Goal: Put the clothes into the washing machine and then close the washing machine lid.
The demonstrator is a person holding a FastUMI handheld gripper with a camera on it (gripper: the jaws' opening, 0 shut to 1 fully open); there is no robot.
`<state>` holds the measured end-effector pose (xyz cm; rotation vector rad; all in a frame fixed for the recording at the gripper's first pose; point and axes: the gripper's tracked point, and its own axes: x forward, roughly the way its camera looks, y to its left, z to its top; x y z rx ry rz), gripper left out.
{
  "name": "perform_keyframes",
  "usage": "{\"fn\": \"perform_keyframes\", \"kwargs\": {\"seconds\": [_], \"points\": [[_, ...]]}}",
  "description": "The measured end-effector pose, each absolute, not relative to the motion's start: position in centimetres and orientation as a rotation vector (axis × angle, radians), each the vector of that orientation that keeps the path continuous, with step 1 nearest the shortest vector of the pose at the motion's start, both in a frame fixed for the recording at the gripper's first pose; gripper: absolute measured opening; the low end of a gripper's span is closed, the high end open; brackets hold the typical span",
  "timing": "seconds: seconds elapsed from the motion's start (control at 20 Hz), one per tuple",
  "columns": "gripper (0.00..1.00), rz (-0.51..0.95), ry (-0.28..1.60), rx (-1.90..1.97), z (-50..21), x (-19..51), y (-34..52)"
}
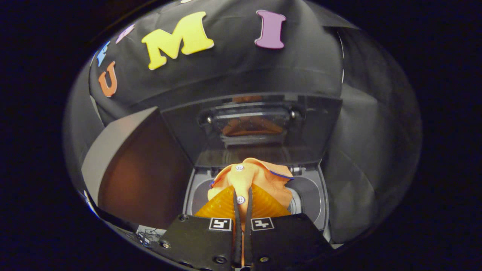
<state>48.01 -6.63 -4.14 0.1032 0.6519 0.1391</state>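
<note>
Booth: black cloth wall behind, folds in the fabric.
Hand-held gripper (243, 197): pointing forward and down over the tub, fingers nearly together, pinching the shirt's buttoned placket.
Shirt (256, 177): orange, soft, bunched, white buttons, blue-edged collar; hanging over the washing machine (312, 195) opening.
Tub: grey, round, smooth.
Lid (248, 124): raised upright, dark, glossy, reflecting orange.

Orange cloth shirt (253, 177), matt; washing machine lid (260, 124) glossy, reflective; tub rim (314, 195) smooth plastic.
</note>
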Motion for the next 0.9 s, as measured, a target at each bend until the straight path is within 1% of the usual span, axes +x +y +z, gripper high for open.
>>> {"fn": "perform_keyframes", "kwargs": {"seconds": [0.35,0.5,0.6,0.65,0.8,0.9], "points": [[0.06,0.094,0.827,0.05,-12.7,48.7,-6.1],[0.06,0.058,0.867,0.04,-13.6,48.5,-6.7],[0.09,0.046,0.876,0.045,-13.7,48.4,-6.8],[0.12,0.043,0.875,0.042,-13.7,48.5,-6.9],[0.15,0.032,0.867,0.035,-13.8,48.6,-7.4],[0.19,0.036,0.871,0.028,-13.9,48.4,-7.5]]}}
